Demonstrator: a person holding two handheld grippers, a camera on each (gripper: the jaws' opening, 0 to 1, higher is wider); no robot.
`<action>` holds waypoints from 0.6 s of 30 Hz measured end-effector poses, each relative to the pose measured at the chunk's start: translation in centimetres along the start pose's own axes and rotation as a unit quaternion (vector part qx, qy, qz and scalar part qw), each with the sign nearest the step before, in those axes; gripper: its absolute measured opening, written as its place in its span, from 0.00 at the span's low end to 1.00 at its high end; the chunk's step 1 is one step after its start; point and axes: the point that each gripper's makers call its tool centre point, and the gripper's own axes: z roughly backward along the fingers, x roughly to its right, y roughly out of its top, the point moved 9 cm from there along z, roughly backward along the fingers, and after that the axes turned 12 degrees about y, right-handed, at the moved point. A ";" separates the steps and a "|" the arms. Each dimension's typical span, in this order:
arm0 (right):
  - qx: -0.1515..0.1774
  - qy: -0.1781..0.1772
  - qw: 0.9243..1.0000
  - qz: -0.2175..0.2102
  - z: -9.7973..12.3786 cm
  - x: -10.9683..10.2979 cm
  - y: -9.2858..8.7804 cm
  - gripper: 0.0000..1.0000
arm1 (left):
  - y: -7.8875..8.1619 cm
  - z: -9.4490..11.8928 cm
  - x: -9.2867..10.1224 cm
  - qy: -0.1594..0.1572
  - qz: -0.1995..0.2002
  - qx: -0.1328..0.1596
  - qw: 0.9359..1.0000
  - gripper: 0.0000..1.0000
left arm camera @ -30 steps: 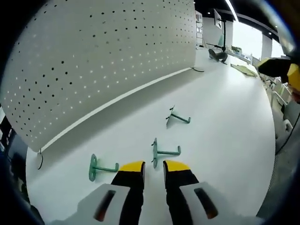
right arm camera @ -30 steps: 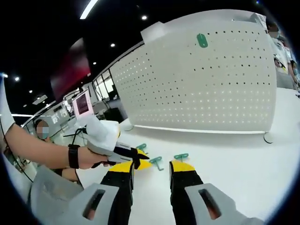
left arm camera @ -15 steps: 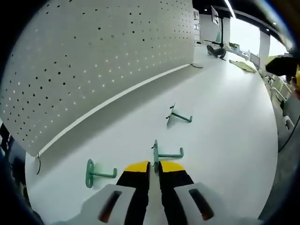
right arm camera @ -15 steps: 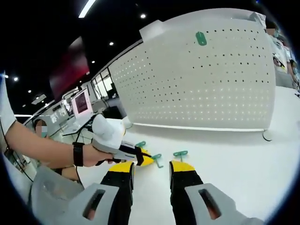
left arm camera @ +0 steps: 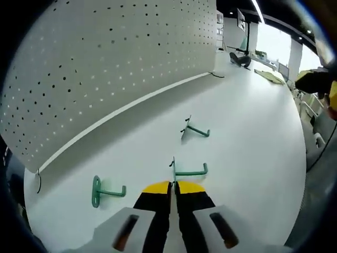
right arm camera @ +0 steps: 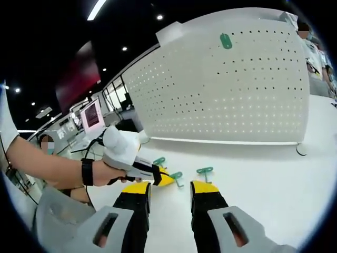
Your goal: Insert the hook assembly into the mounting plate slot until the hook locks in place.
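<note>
A: Item one, middle hook [left arm camera: 185,171]: where is it logged?

B: Lying on the white table [left arm camera: 253,137], its plate end pinched between the pressed-together jaws of the left tool [left arm camera: 171,185]. It is not yet lifted, as far as can be judged.

A: Other hooks?

B: Near hook [left arm camera: 105,191] to one side, far hook [left arm camera: 194,129] beyond, both loose on the table. One green piece [right arm camera: 226,40] is already seated high on the pegboard [right arm camera: 237,89].

A: Right tool [right arm camera: 171,188]?

B: Jaws spread, nothing held, kept low over the table.

A: Status?

B: Grasp judged made; carrying, insertion and locking remain to be done.
</note>
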 end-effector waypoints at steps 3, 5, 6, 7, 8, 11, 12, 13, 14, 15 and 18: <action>0.001 0.003 1.000 0.002 -0.1 -0.2 0.0 0.30 | 0.1 0.4 0.0 -0.001 0.006 0.003 1.000 0.04; 0.000 0.005 1.000 0.003 -0.2 -0.2 0.1 0.30 | 0.1 0.5 0.0 -0.001 0.009 0.003 1.000 0.04; -0.001 0.006 1.000 0.002 -0.2 -0.3 0.0 0.30 | 0.1 0.5 0.0 -0.002 0.009 0.004 1.000 0.04; 0.000 0.008 1.000 0.004 -0.2 -0.4 0.1 0.30 | 0.1 0.7 0.1 -0.003 0.010 0.005 1.000 0.04; 0.001 0.008 1.000 0.005 -0.2 -0.4 0.1 0.30 | 0.1 0.8 0.2 -0.003 0.011 0.007 1.000 0.04; 0.001 0.011 1.000 0.005 -0.2 -0.4 0.1 0.30 | 0.3 1.3 0.4 -0.005 0.016 0.015 1.000 0.04; 0.001 0.013 1.000 0.004 -0.2 -0.4 0.1 0.30 | 0.4 1.5 0.5 -0.006 0.016 0.017 1.000 0.04; 0.000 0.014 1.000 0.003 -0.2 -0.4 0.0 0.30 | 0.4 1.7 0.7 -0.007 0.019 0.019 1.000 0.04; 0.000 0.014 1.000 0.003 -0.2 -0.4 0.0 0.30 | 0.5 1.8 0.7 -0.008 0.020 0.020 1.000 0.04; 0.000 0.015 1.000 0.004 -0.2 -0.4 0.0 0.30 | 0.5 1.9 0.9 -0.008 0.022 0.022 0.999 0.04; 0.003 0.016 1.000 0.005 -0.1 -0.5 0.1 0.30 | 0.6 2.3 1.1 -0.011 0.024 0.028 0.999 0.04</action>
